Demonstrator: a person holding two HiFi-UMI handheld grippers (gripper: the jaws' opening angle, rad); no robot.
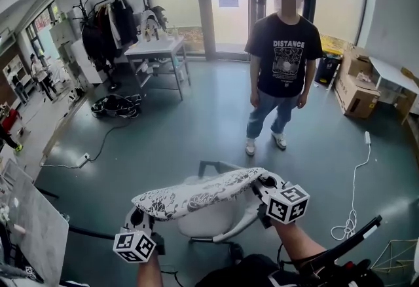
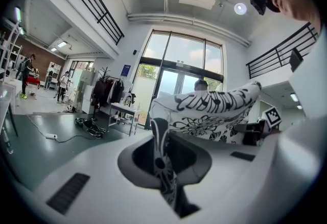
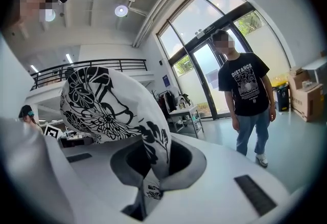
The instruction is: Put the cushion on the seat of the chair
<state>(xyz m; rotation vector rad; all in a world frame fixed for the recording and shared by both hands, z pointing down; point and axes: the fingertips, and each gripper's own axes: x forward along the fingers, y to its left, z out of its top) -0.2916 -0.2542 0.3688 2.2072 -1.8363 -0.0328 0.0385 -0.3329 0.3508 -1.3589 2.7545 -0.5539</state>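
Observation:
A white cushion with black flower print (image 1: 200,192) hangs stretched between my two grippers, just above a white chair (image 1: 209,217) whose seat it mostly hides. My left gripper (image 1: 139,219) is shut on the cushion's left corner, and its own view shows the fabric (image 2: 161,166) pinched in the jaws. My right gripper (image 1: 265,185) is shut on the right corner, with fabric (image 3: 153,159) caught between its jaws. The cushion (image 2: 214,110) fills the middle of the left gripper view and the cushion (image 3: 107,108) the left of the right gripper view.
A person in a black T-shirt (image 1: 283,56) stands beyond the chair, facing me. A white table (image 1: 157,50) and a clothes rack (image 1: 108,23) stand at the back left. Cardboard boxes (image 1: 357,92) sit at the right. A white cable (image 1: 353,200) lies on the floor.

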